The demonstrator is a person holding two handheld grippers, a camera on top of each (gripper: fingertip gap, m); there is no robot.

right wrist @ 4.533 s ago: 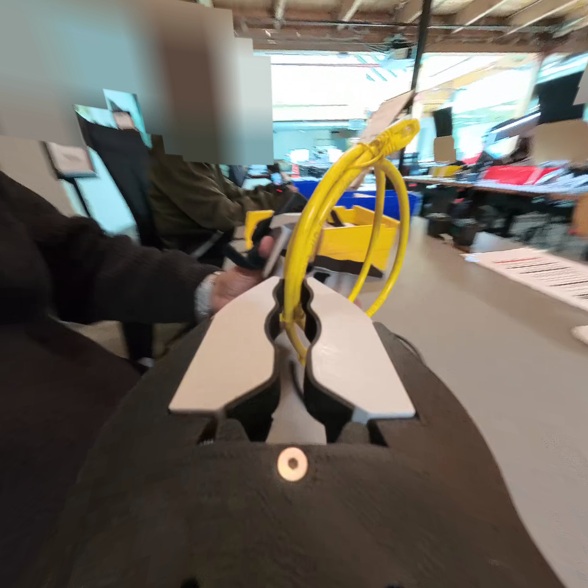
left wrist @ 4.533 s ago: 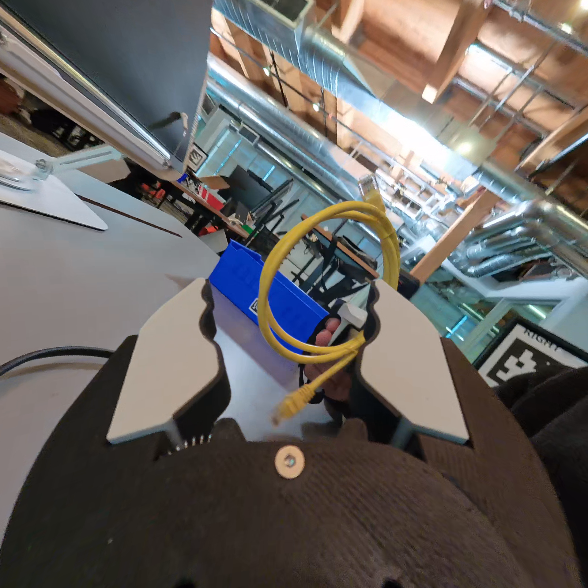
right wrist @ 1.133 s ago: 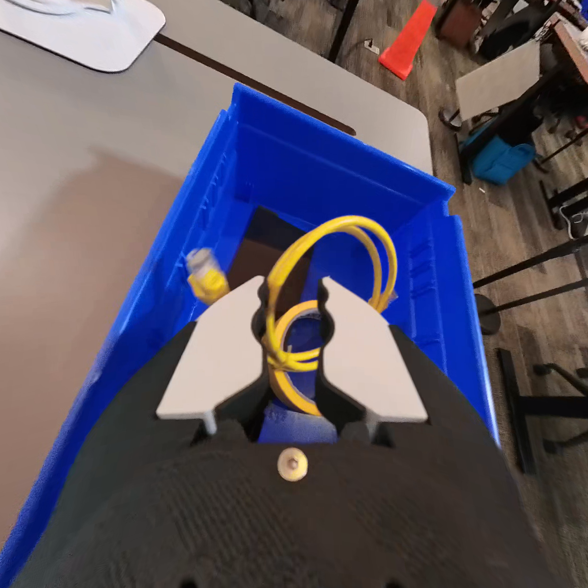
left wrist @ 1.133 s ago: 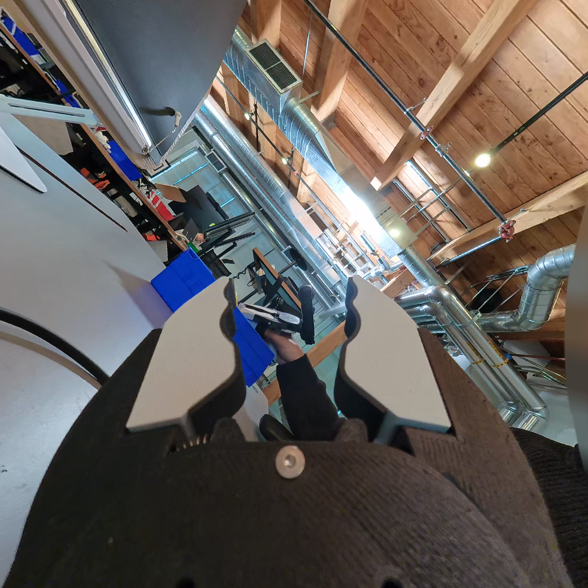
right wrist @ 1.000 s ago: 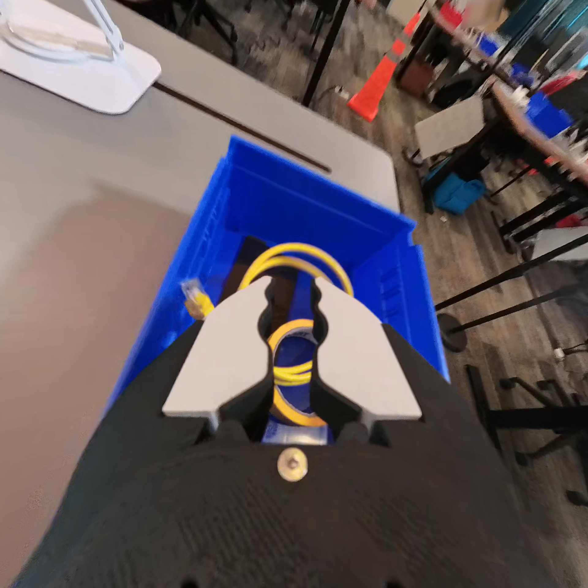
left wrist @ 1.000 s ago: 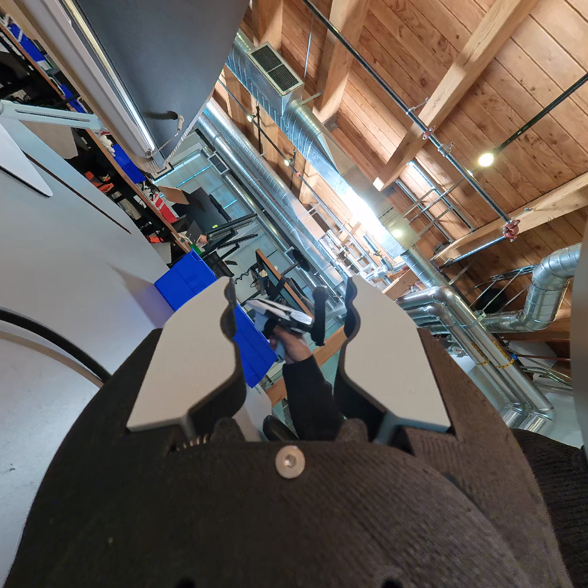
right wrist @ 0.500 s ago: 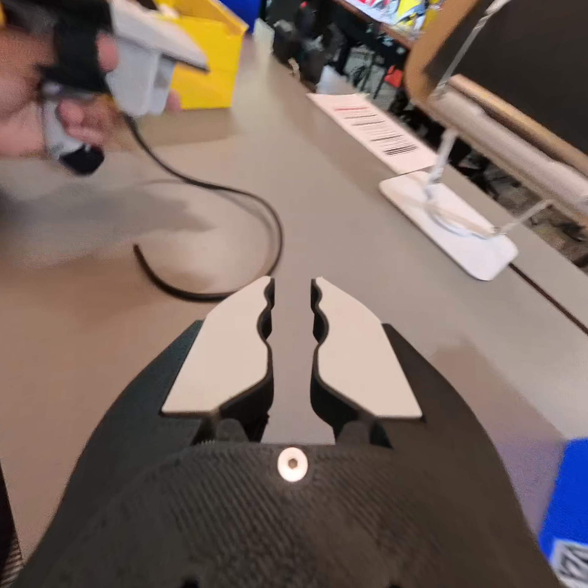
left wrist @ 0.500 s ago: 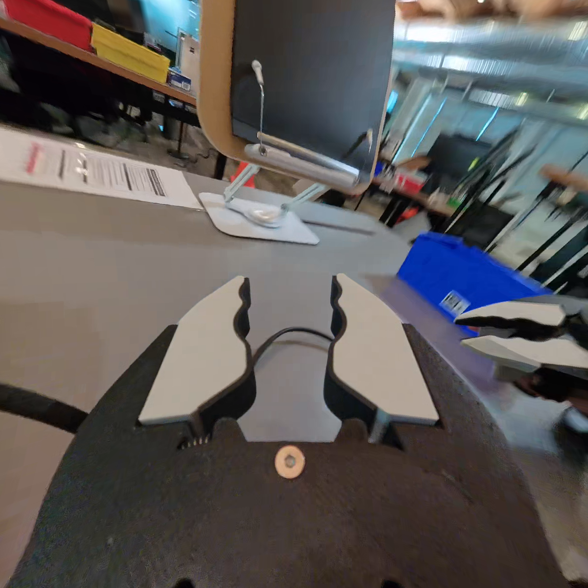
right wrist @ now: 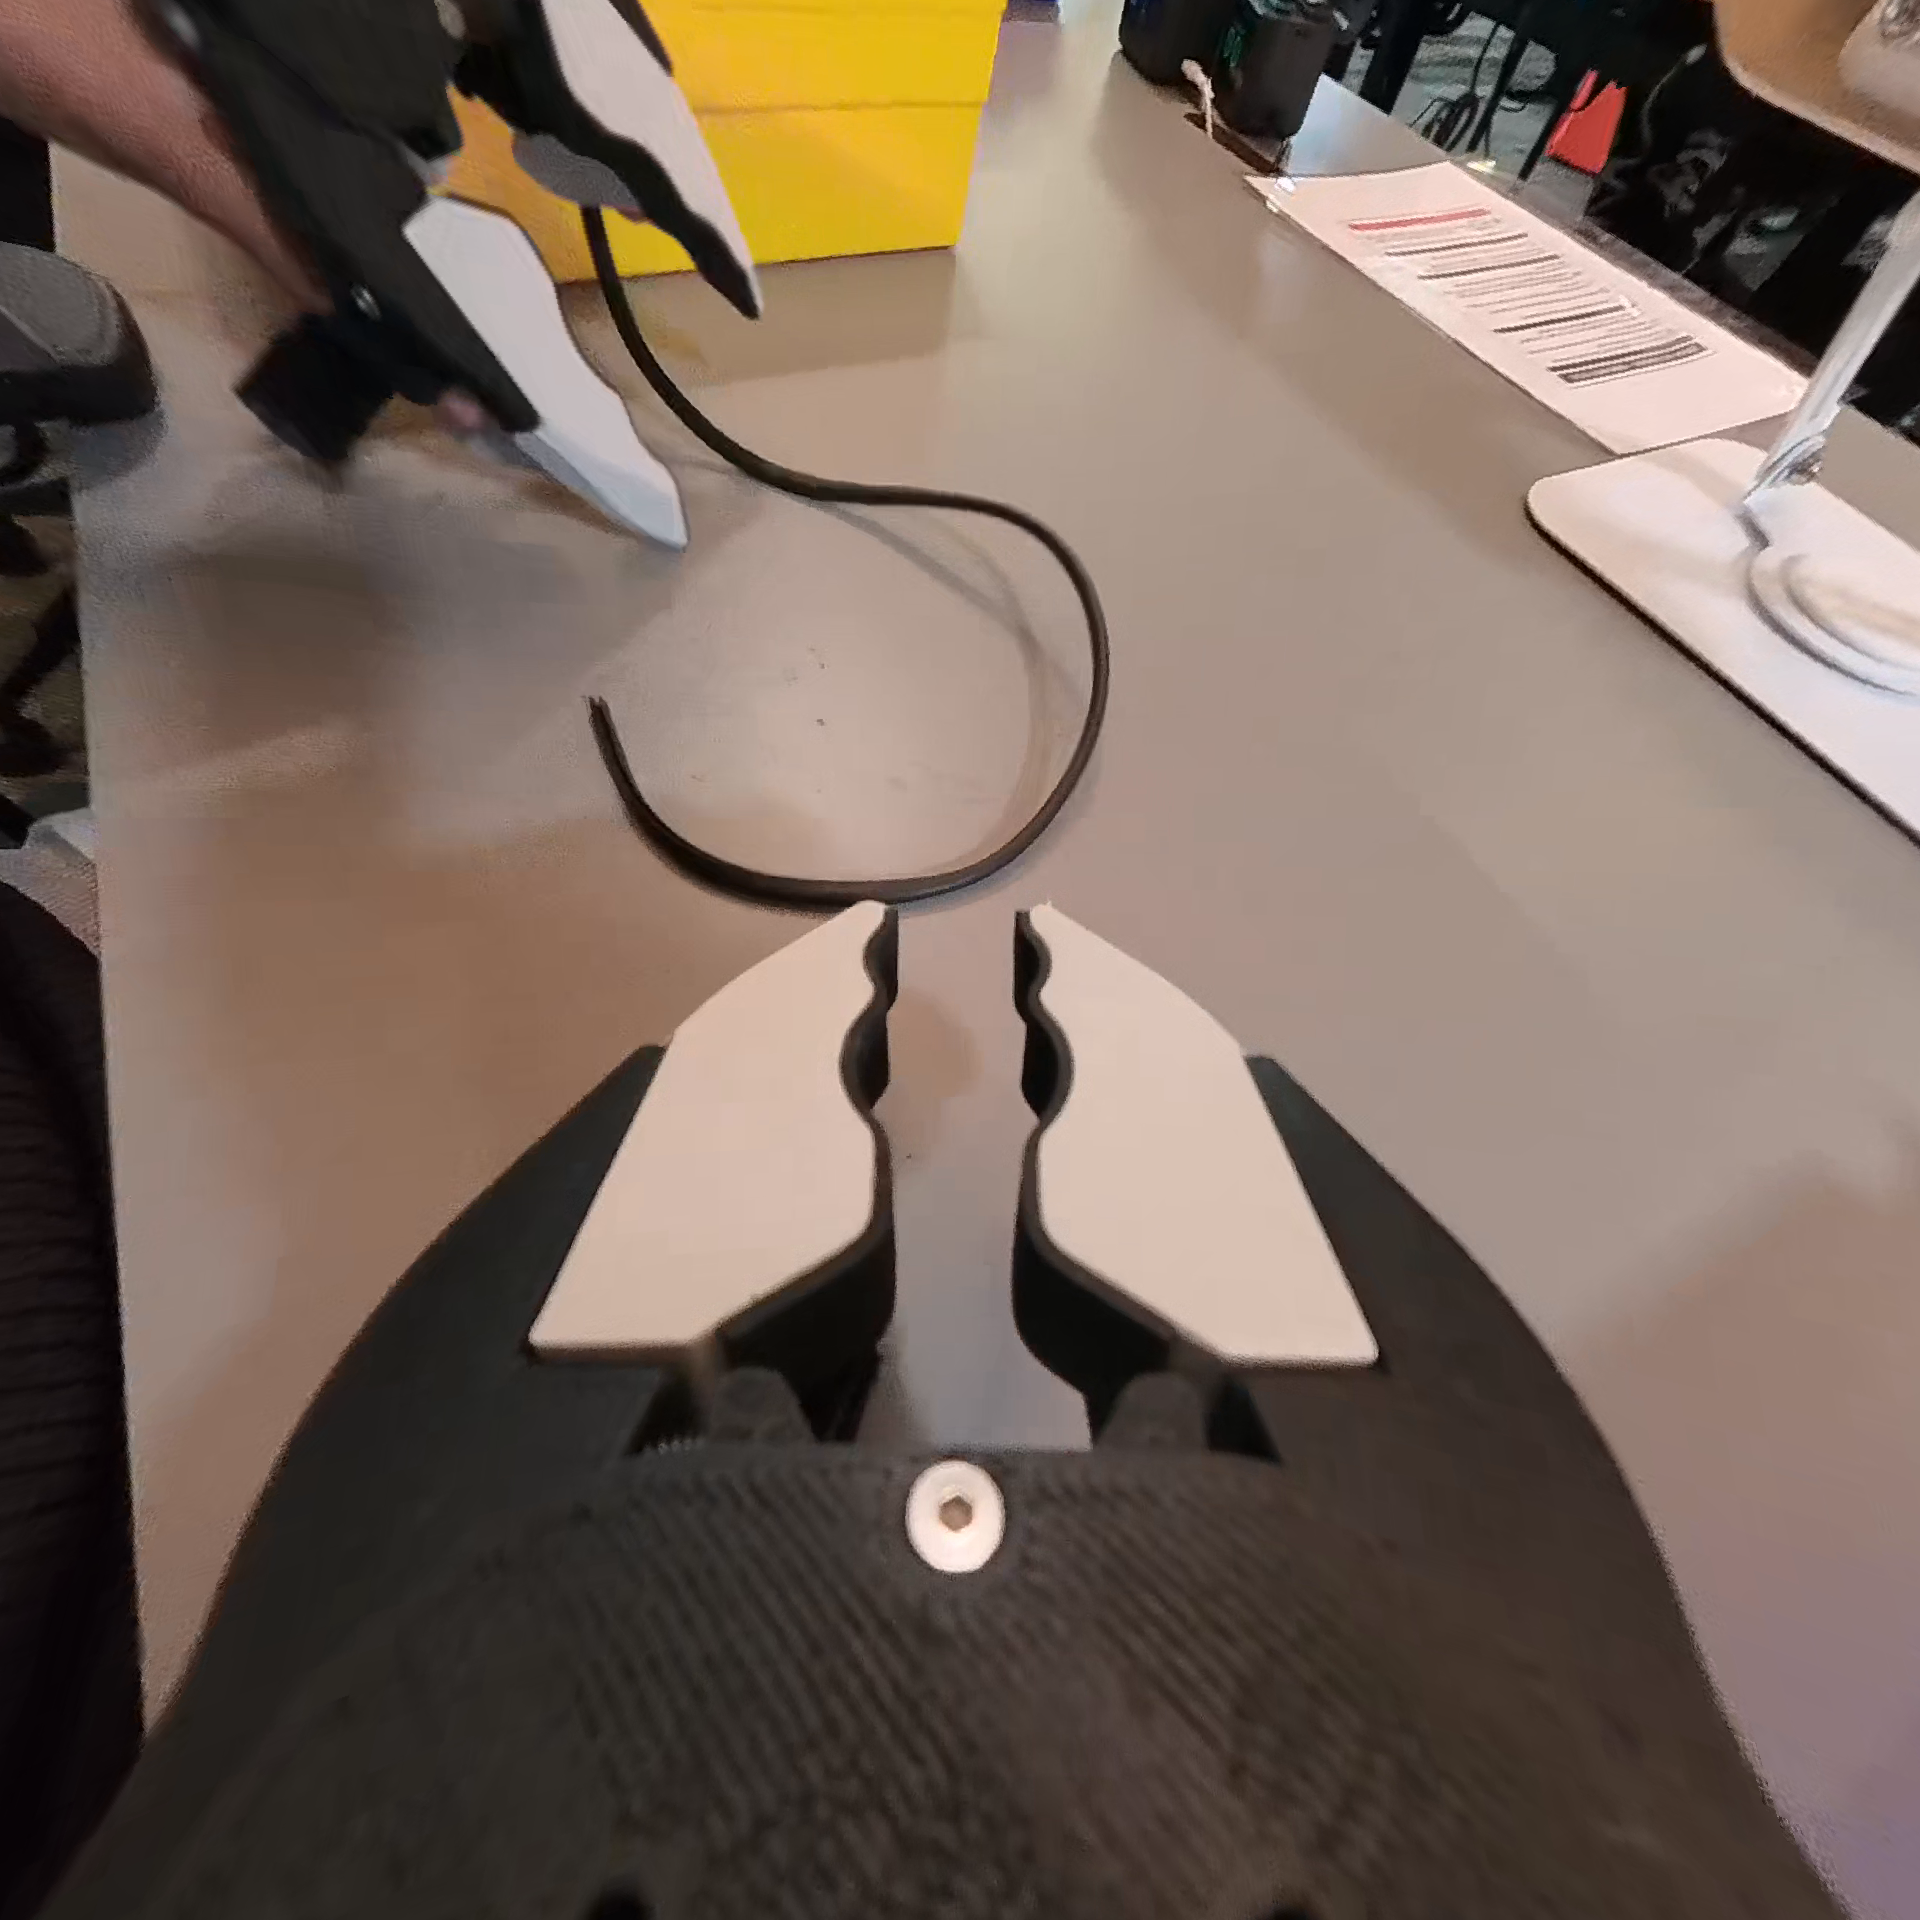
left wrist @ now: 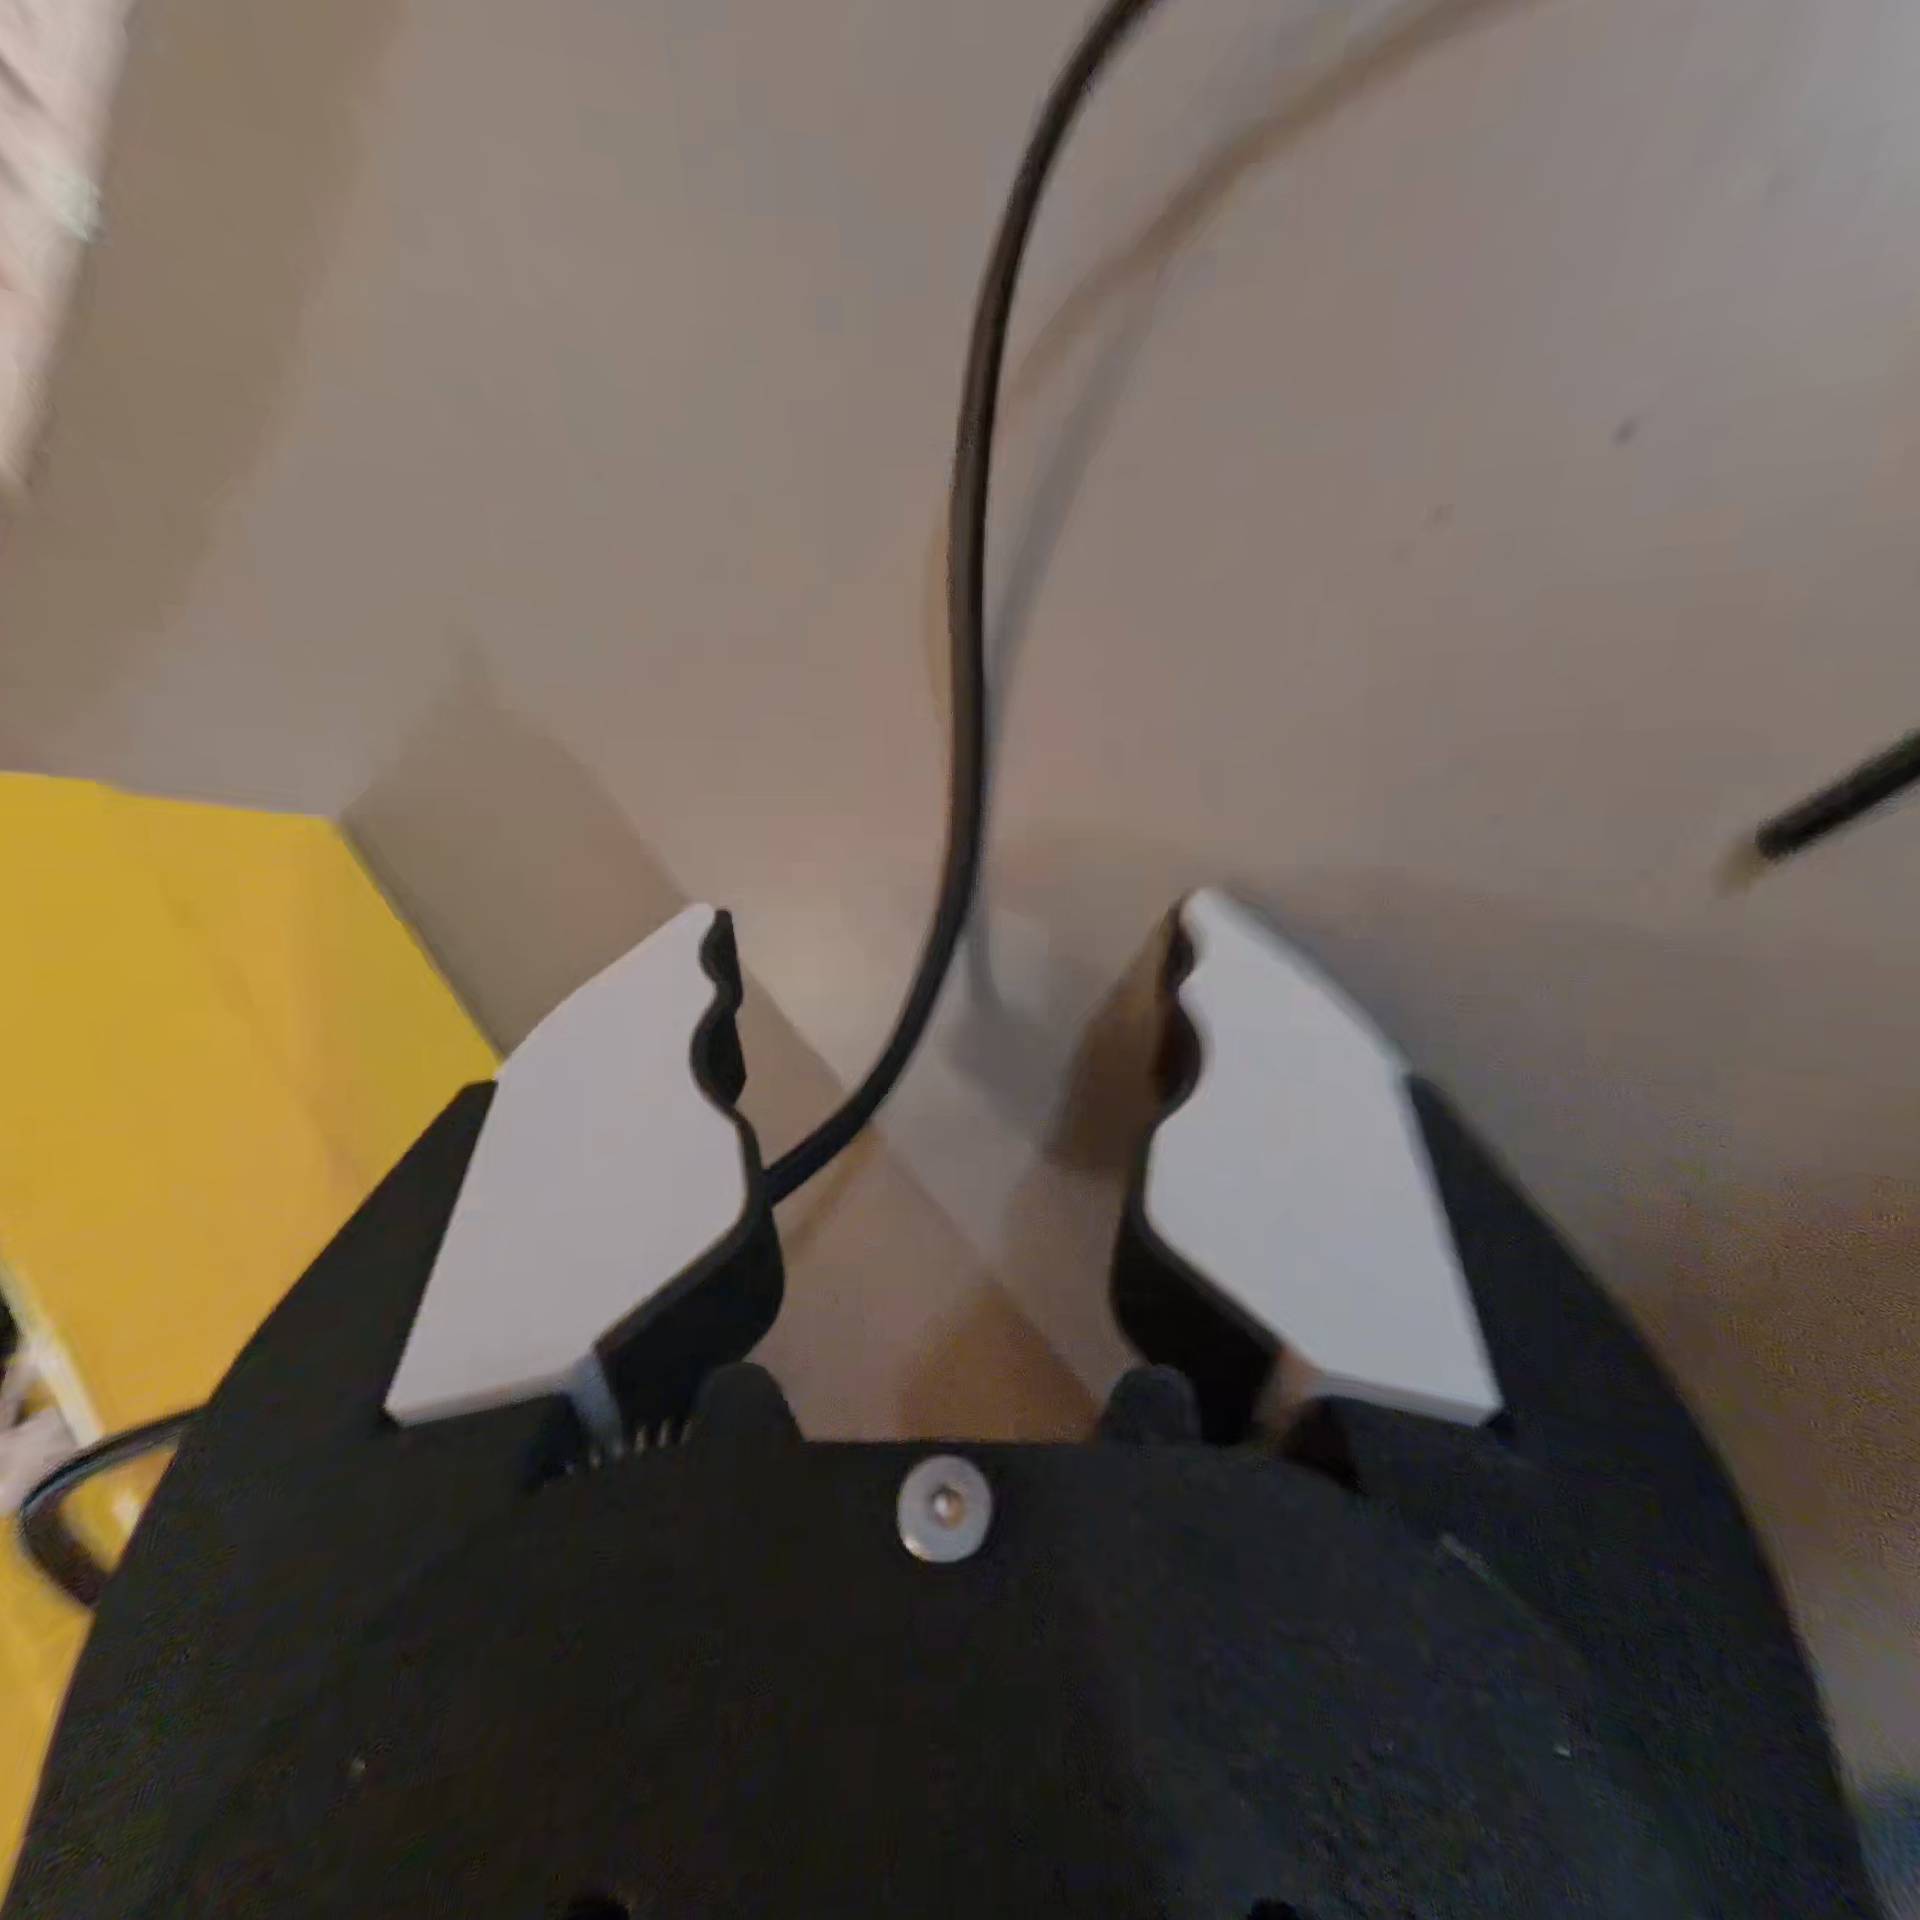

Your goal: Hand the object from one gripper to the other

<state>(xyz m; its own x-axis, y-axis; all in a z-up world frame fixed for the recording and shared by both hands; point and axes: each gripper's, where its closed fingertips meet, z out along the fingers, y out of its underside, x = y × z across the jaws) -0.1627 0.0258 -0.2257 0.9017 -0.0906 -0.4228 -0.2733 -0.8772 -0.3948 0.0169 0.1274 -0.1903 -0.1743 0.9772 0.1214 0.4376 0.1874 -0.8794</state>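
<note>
Both grippers empty over the grey table, a black cable between them.

Left gripper has its jaws spread wide astride the cable, beside a yellow bin. Right gripper has its jaws slightly parted, just short of the cable's loop. A paper sheet and white stand base lie to its right.

Black cable runs off top edge.

cord | black, thin, bent in a curl | you see it flat on the table
</note>
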